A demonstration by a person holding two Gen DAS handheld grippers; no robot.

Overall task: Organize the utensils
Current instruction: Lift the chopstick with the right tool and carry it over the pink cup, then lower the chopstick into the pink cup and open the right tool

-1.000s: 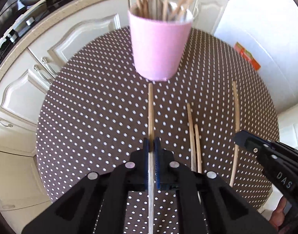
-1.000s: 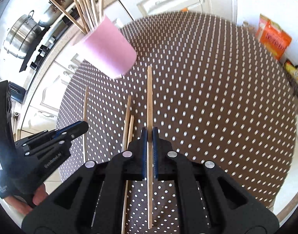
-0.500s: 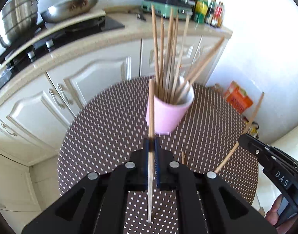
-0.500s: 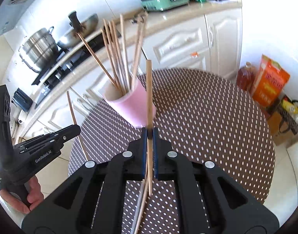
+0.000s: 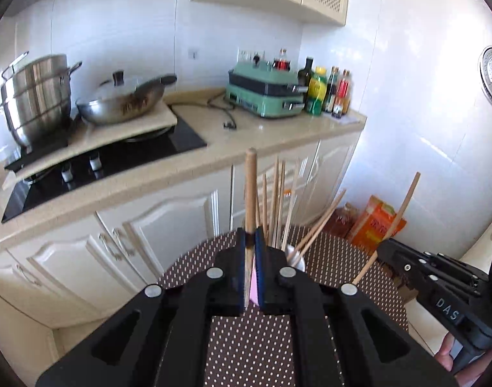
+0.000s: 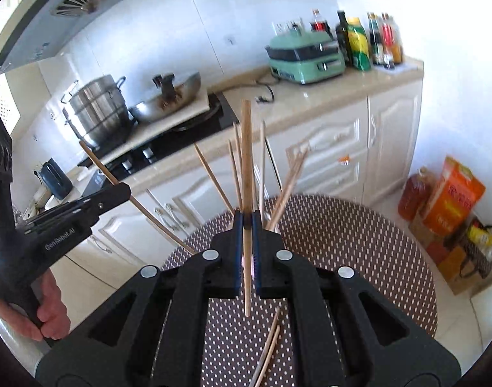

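The left gripper (image 5: pixel 250 242) pinches one chopstick (image 5: pixel 250 190), pointing to 12 o'clock; the right gripper (image 6: pixel 246 222) clamps another chopstick (image 6: pixel 246 161) likewise. Two loose chopsticks (image 6: pixel 270 338) lie on the dotted table (image 6: pixel 358 235) at 6 o'clock. Beyond the jaws, the pink cup (image 5: pixel 255 285) holds more sticks.

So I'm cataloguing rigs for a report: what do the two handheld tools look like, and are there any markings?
Both are matte black plastic. The left tool and right tool have two angular fingers with blue pads, triangular cut-outs and round silver bolt heads. Seen side-on, the right one's body reads "DAS" in white, the left one's "GenRobot.AI". No cables visible. Of the person, only bare hands show; no sleeves.
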